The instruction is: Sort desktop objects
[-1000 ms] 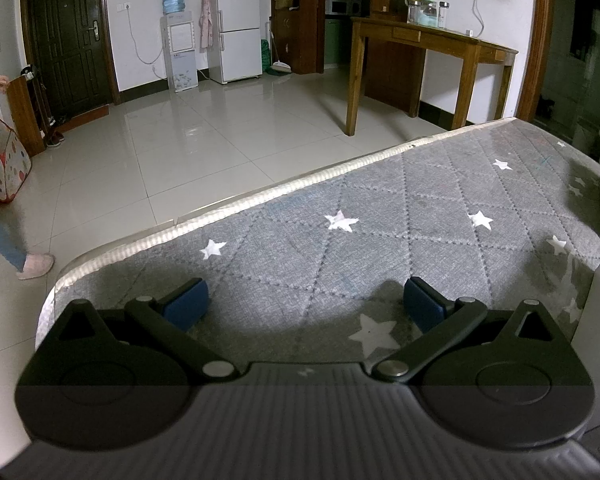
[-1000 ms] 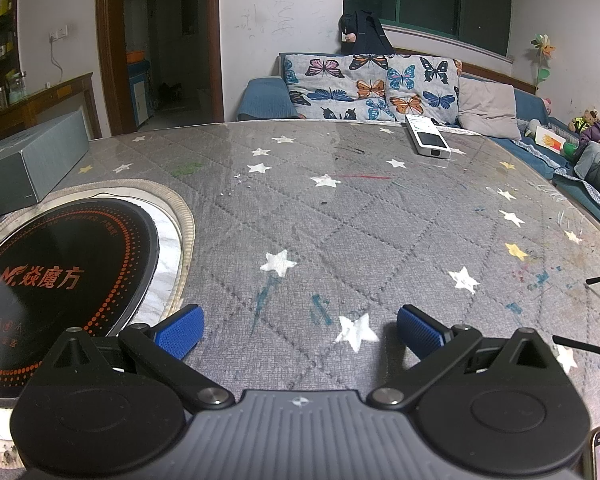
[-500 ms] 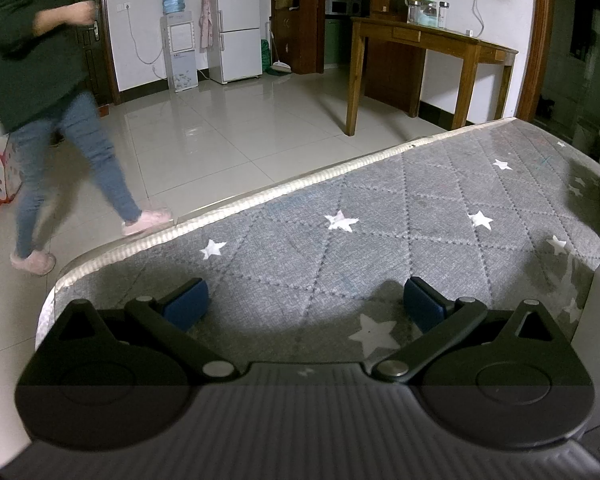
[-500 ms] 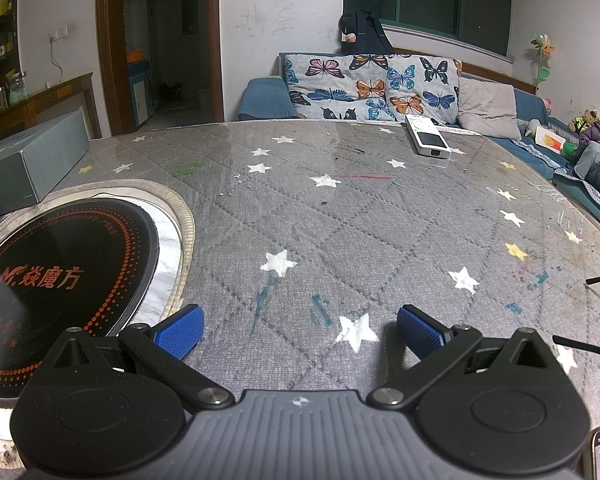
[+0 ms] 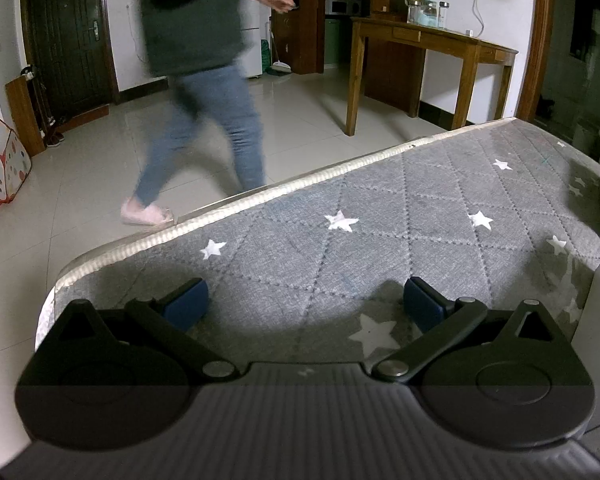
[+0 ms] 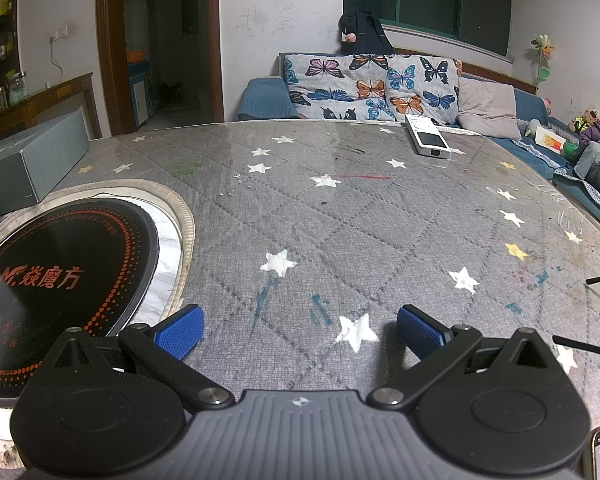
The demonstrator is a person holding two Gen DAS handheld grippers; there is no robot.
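Sitting at the start line, nothing sorted yet.
Your left claw (image 5: 306, 300) and right claw (image 6: 300, 330) gape wide, both empty; white remote (image 6: 428, 140) lies far across the desk (image 6: 340, 220), grey box (image 6: 28, 164) at its left edge.

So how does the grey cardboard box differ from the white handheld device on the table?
The grey cardboard box is long, bulky and plain, at the table's far left beside the round black cooktop. The white handheld device is slim, flat, has a screen, and lies at the far edge. Both rest on the starred cover.
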